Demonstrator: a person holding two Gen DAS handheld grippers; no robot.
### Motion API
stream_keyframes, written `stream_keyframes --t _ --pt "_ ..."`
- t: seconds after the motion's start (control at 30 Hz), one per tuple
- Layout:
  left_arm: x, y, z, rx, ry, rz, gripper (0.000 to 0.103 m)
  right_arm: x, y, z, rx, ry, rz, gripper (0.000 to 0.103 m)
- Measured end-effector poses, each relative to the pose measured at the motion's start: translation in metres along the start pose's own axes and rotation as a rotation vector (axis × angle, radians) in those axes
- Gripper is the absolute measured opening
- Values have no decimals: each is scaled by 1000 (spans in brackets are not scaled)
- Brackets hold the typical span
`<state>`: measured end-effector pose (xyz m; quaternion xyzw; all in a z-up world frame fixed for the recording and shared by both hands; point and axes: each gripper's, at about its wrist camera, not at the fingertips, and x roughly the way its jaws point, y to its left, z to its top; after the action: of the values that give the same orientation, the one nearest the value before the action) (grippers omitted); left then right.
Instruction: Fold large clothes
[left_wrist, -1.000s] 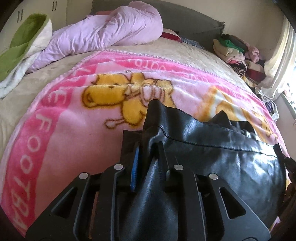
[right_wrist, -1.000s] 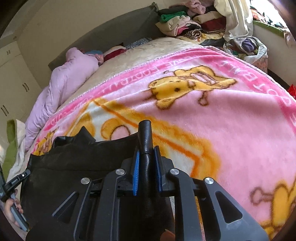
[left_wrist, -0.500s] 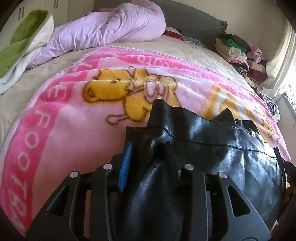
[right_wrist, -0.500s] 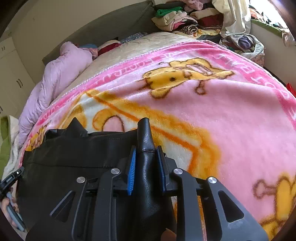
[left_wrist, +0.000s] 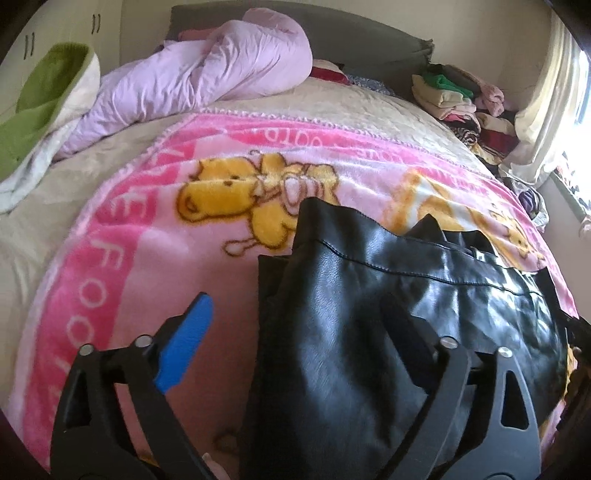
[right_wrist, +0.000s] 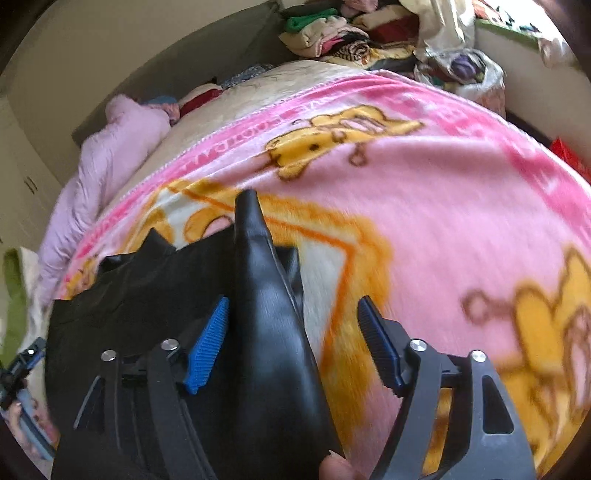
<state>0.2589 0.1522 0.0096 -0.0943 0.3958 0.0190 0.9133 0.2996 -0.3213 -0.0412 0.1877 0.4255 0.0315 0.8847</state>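
The black leather garment (left_wrist: 369, 332) is running off the bottom edge of the left wrist view, and its near end is hiding behind the left gripper (left_wrist: 299, 325), whose right finger is blending into the dark leather. In the right wrist view the pink blanket (right_wrist: 443, 221) is smearing with motion blur at the right. Perhaps a fingertip (right_wrist: 332, 469) is poking in at the bottom edge, cut off. The clothes pile (right_wrist: 332, 33) is showing too small to tell 1 piece from another.

Glossy black leather jacket (left_wrist: 369, 314) on fuzzy pink fleece blanket (left_wrist: 147, 236).
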Motion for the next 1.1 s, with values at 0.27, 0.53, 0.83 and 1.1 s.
stream_keyframes --t 0.27,0.53,0.83,1.1 --pt "-25 -1 -4 12 -14 14 93 -57 -8 -22 -6 -46 25 79" --pt "-35 2 -18 -4 3 7 93 -77 3 -39 -71 -14 75 84" --pt "-9 23 -66 -127 112 -52 93 -59 1 -65 -19 97 131 84" --pt "-13 19 -83 -202 124 -131 60 -52 -7 -75 -28 156 167 52"
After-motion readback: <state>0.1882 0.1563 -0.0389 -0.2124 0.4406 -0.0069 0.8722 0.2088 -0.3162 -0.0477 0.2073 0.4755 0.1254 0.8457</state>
